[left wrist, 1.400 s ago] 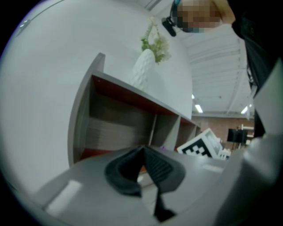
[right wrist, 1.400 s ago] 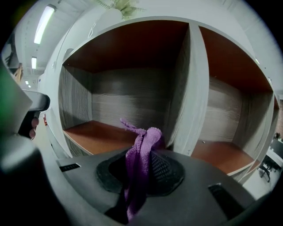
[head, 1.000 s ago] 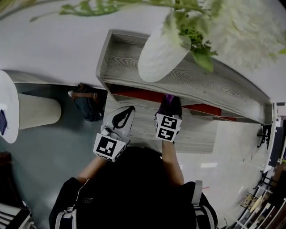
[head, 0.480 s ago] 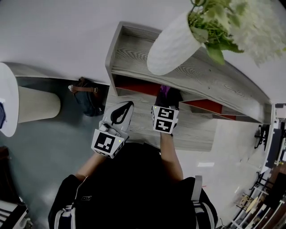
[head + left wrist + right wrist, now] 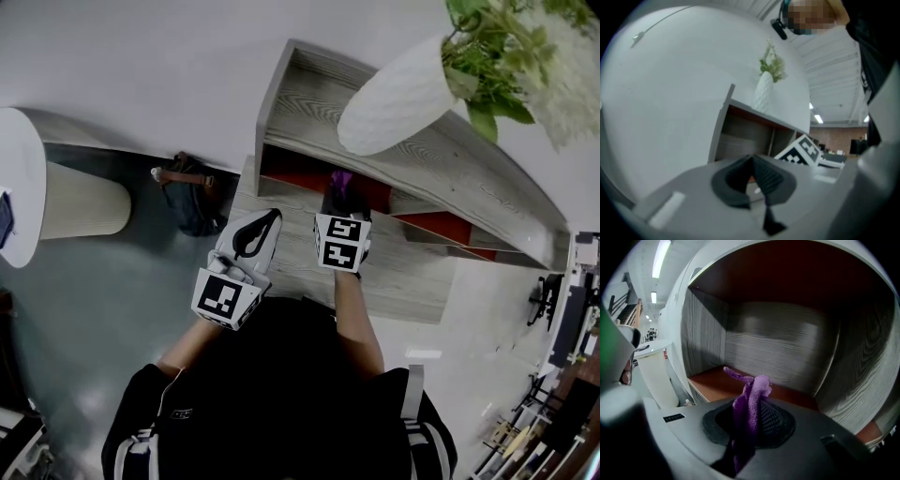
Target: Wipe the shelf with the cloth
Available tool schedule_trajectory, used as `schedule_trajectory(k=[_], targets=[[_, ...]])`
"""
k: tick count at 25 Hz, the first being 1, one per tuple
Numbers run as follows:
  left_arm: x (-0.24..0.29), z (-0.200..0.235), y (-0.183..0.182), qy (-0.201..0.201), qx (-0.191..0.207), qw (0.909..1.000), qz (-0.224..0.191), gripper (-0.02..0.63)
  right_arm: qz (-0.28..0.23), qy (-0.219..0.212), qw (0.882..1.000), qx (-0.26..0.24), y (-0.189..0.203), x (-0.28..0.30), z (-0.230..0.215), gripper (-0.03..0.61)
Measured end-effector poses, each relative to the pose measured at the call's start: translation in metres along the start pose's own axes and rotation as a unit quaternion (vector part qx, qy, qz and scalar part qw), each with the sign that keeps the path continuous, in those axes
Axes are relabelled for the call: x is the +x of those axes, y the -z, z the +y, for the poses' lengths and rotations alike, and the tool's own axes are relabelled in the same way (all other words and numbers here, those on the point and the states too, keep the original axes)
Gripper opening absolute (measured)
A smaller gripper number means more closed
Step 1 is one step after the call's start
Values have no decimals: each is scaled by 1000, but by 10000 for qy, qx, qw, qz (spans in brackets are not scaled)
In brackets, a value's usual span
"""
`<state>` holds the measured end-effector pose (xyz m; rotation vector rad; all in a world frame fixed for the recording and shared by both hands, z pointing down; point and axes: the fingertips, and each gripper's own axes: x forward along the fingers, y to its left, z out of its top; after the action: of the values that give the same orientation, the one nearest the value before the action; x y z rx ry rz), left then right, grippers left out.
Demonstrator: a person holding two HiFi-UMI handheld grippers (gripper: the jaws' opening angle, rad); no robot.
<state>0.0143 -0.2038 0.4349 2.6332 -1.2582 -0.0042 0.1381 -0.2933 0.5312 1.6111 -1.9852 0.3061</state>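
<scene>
A grey wood shelf has an open compartment with a red-brown floor and a grey back wall. My right gripper is shut on a purple cloth, whose bunched end sticks up past the jaws at the mouth of that compartment. In the head view the cloth shows just under the shelf's top board. My left gripper hangs to the left over the lower grey ledge, shut and holding nothing. From the left gripper view its jaws point at the shelf.
A white vase with green leaves stands on the shelf's top board. A dark bag with a brown strap lies on the floor left of the shelf. A white round pedestal table is at far left.
My right gripper with the cloth has moved left along the shelf, toward its left end wall. The left gripper has barely moved.
</scene>
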Motion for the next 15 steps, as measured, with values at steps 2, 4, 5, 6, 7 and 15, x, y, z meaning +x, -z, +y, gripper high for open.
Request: schedule_trajectory(k=[2, 4, 5, 6, 7, 15], targets=[[-7, 2, 2, -48, -37, 10000, 11, 5, 25, -86, 9999, -52, -1, 0, 10, 49], [-12, 6, 2, -106, -66, 9999, -11, 5, 42, -192, 9997, -143, -4, 3, 20, 49], [-14, 8, 1, -137, -71, 9999, -31, 5, 43, -255, 9995, -193, -6, 4, 26, 49], [-16, 10, 0, -168, -76, 9998, -54, 5, 40, -322, 9992, -242, -9, 6, 32, 49], [-19, 12, -1, -199, -79, 9997, -75, 5, 32, -388, 9988, -290, -12, 7, 37, 49], [-42, 29, -3, -528, -102, 9985, -143, 5, -74, -950, 9936, -611, -30, 18, 89, 49]])
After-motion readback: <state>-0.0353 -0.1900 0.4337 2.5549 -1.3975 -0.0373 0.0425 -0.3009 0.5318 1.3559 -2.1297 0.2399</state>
